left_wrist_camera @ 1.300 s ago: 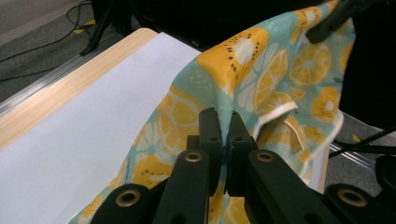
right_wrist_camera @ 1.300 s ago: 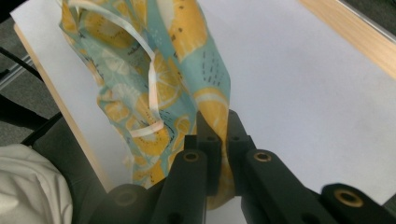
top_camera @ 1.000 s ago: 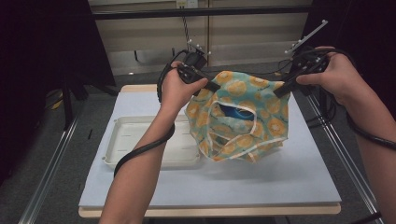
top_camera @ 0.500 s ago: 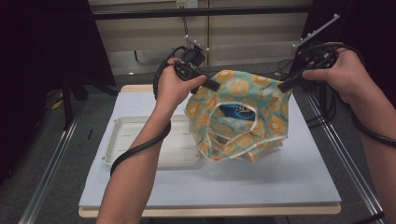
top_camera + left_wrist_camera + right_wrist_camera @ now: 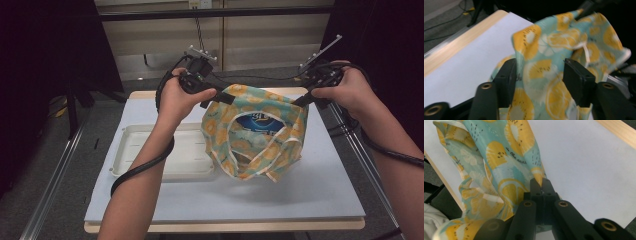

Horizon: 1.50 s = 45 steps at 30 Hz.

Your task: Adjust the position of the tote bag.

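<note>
Above the white-topped table (image 5: pixel 320 200) I hold a teal garment printed with orange and lemon slices (image 5: pixel 255 137), stretched between my two grippers so that it hangs clear of the surface, its lower edges drooping toward the middle of the table. My left gripper (image 5: pixel 220 97) sits at the garment's upper left corner. Its jaws have just been opening, and in the left gripper view (image 5: pixel 540 75) they stand apart with the fabric lying loosely between them; the pads do not press on the cloth, which bulges up through the gap. My right gripper (image 5: pixel 302 100) is at the upper right corner, and in the right gripper view (image 5: pixel 541 185) its jaws are clamped tight together on a pinched edge of the fabric, the rest of the garment falling away to the left of that view in soft folds. A blue patch with white lettering shows inside the garment's opening in the high view. A white plastic tray (image 5: pixel 135 150) lies flat on the table to the left of the hanging garment, just beside its lower edge and under my left forearm. My left hand (image 5: pixel 175 97) and right hand (image 5: pixel 350 90) both grasp their gripper bodies, with black cables trailing off them.
</note>
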Tool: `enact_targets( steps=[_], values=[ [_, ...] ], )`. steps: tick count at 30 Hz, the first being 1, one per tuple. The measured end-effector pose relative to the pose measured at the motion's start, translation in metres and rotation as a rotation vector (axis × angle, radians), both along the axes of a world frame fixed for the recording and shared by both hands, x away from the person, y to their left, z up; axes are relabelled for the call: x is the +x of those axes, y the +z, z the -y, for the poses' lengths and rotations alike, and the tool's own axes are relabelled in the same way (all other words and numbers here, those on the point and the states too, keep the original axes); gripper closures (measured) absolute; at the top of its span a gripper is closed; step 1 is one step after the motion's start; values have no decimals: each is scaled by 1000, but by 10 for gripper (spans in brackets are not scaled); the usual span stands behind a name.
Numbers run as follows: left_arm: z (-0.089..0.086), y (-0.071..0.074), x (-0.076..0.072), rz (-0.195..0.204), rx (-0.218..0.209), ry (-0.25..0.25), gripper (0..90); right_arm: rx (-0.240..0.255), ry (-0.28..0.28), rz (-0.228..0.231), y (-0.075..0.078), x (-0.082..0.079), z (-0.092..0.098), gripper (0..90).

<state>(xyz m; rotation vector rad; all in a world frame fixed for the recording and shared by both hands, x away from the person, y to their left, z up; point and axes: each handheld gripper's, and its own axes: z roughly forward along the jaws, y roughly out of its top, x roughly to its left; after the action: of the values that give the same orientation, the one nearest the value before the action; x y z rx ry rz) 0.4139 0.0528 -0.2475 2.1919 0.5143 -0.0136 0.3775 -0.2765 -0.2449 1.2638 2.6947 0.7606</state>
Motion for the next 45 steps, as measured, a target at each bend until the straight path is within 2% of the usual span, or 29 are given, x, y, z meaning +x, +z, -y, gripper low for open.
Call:
enact_targets(
  steps=[3, 6, 7, 8, 10, 11, 12, 14, 15, 20, 21, 22, 23, 26, 32, 35, 36, 37, 38, 39, 42, 44, 45],
  values=[
    [4, 1, -5, 28, 12, -25, 425, -11, 2, -7, -4, 0, -2, 899],
    [9, -3, -5, 36, 43, -52, 473, -8, 2, -5, -6, 0, -5, 899],
    [11, -5, -5, 36, 55, -59, 512, -6, 1, -1, -7, 0, -5, 899],
    [15, -8, -4, 54, 74, -79, 578, -12, 5, -4, -8, 0, -5, 898],
    [17, -10, -4, 44, 64, -84, 753, -6, 4, -5, -9, 0, -5, 898],
    [18, -11, -3, 34, 69, -99, 753, -6, 4, -5, -9, 0, -5, 898],
    [20, -12, -2, 33, 62, -99, 828, -15, 11, 2, -9, 0, -4, 896],
    [21, -10, -2, 20, 69, -96, 851, -16, 11, 6, -9, -1, -4, 890],
    [22, -8, -3, 22, 86, -92, 898, -15, 4, 9, -8, -1, -3, 873],
    [23, -2, -2, 11, 93, -77, 900, -12, 11, 19, -4, -4, 0, 856],
    [23, 0, -1, 6, 85, -74, 900, -13, 7, 17, -3, -4, 0, 858],
    [22, 6, -2, 2, 53, -68, 900, -13, 12, 23, -3, -4, 1, 863],
    [22, 6, -2, 2, 53, -68, 900, -13, 12, 23, -3, -4, 1, 863],
    [22, 19, 1, 11, 37, -65, 900, -1, 18, 29, -2, -4, 2, 863],
    [28, 28, 9, 42, 5, -28, 900, -5, 22, 31, 2, -5, 1, 869],
    [33, 25, 17, 24, -5, -9, 900, -17, 27, 31, 2, -5, 1, 869],
    [35, 22, 20, 25, 17, -2, 900, -18, 25, 26, 2, -5, 1, 868],
    [41, 13, 25, -9, 39, 2, 900, -24, 25, 26, 1, -4, 1, 865],
    [41, 13, 25, -9, 39, 2, 900, -27, 26, 23, 1, -4, 1, 854],
    [44, 6, 28, -21, 65, 1, 900, -32, 26, 27, 1, -4, 1, 845],
    [46, 2, 28, -33, 69, -5, 900, -32, 25, 36, 3, -6, 2, 826],
    [46, -1, 28, -35, 89, -6, 900, -27, 25, 38, 7, -7, 3, 782],
    [46, -2, 29, -46, 88, -1, 900, -32, 16, 49, 13, -9, 4, 722]
  ],
)
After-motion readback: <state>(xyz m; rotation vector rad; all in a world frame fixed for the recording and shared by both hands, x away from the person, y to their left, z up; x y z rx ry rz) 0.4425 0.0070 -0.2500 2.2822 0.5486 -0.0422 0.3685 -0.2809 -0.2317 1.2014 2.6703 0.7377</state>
